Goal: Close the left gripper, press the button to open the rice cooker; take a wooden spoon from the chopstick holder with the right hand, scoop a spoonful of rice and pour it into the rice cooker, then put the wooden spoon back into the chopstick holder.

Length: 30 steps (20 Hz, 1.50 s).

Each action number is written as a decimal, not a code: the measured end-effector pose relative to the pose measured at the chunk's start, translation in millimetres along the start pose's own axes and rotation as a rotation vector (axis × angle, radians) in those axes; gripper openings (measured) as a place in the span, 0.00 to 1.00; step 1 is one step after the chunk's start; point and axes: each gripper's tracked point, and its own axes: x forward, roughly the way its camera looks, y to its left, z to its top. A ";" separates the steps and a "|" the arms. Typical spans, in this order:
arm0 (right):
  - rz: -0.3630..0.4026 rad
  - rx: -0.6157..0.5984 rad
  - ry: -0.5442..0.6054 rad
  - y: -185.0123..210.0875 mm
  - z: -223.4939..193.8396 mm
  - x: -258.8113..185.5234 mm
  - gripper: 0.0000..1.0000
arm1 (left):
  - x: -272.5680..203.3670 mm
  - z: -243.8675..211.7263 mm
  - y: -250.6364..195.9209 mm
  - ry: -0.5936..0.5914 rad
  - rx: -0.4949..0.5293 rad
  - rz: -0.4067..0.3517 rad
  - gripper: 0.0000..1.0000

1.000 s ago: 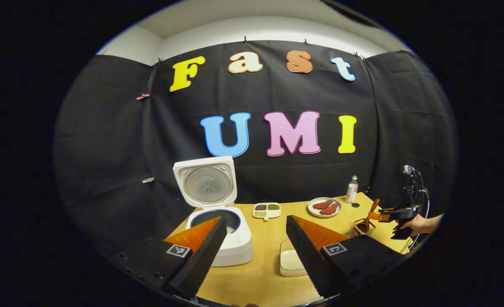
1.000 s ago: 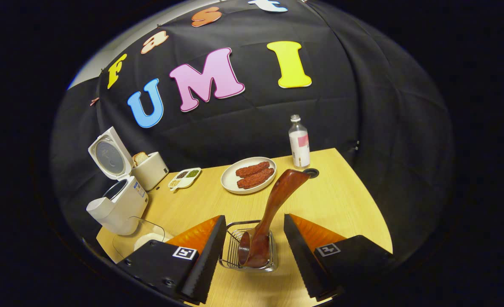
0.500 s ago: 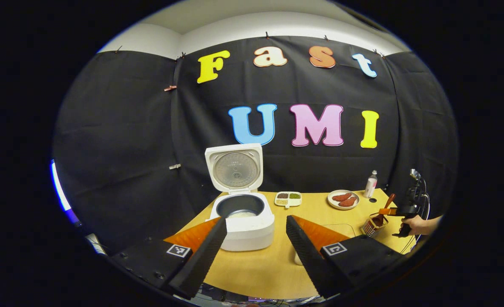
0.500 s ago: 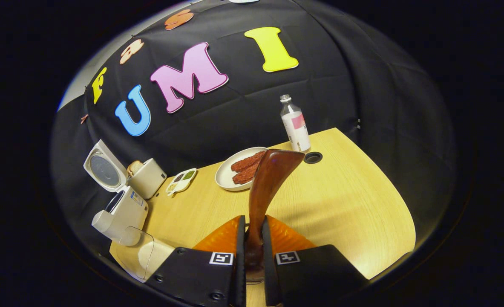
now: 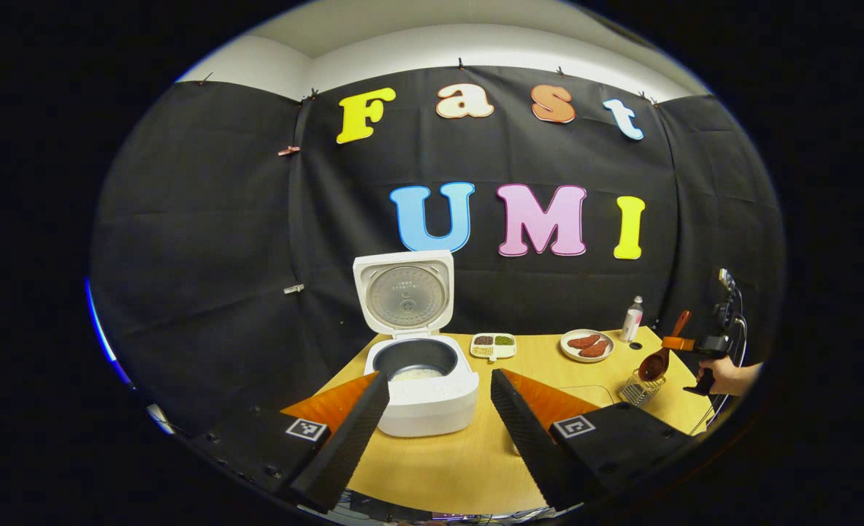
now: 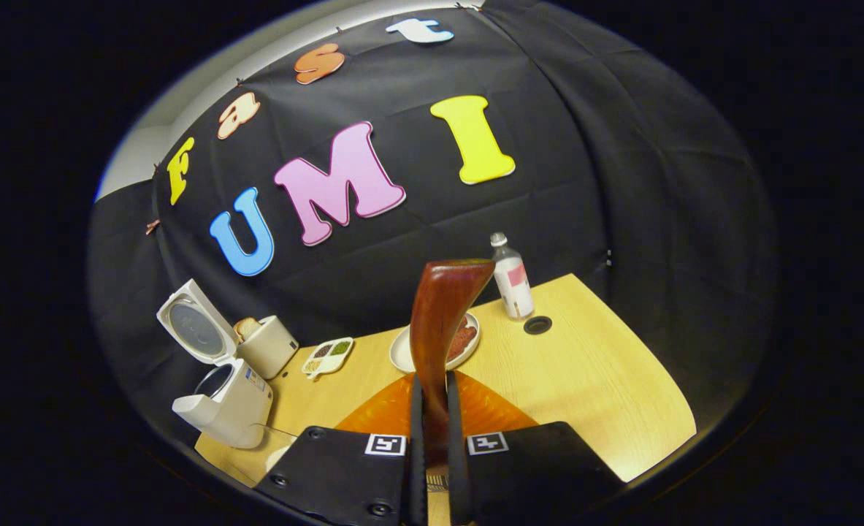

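On the wooden table (image 5: pixel 468 467), seen from the left gripper view, a white rice cooker (image 5: pixel 423 380) stands with its lid raised, and the left gripper (image 5: pixel 432 409) hangs before it with both fingers spread wide, grasping nothing. Far to the right, a hand (image 5: pixel 727 374) holds the right gripper (image 5: pixel 676 343), lifting a wooden spoon (image 5: pixel 662 358) just above the wire chopstick holder (image 5: pixel 637 389). The right gripper view looks up the spoon's handle, clamped between both fingers, and also reveals a toaster with bread (image 6: pixel 267 343) behind the cooker. A divided dish of beans (image 5: pixel 493 345), a plate of sausages (image 5: pixel 586 345) and a small bottle (image 5: pixel 630 321) line the table's far edge. Black cloth (image 5: pixel 205 241) forms the booth wall behind.
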 end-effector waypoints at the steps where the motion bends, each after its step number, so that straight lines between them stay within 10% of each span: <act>1: 0.000 -0.007 -0.014 8.7 9.5 -8.7 0.16 | 5.1 1.8 4.1 -0.005 -0.003 -0.022 0.96; 8: 0.019 -0.091 -0.101 115.2 34.8 -69.5 0.16 | 37.4 3.4 26.3 -0.044 -0.012 -0.193 0.96; 16: -0.007 -0.374 -0.018 213.7 -72.5 -51.5 0.16 | 51.2 -1.0 66.9 -0.065 0.003 -0.300 0.96; 23: -0.070 -0.739 0.152 206.1 -163.3 -11.6 0.16 | 64.9 -14.5 101.5 -0.034 -0.008 -0.298 0.98; 30: -0.147 -0.664 0.236 198.9 -202.7 9.4 0.16 | 86.9 -18.7 120.3 -0.017 -0.023 -0.305 0.98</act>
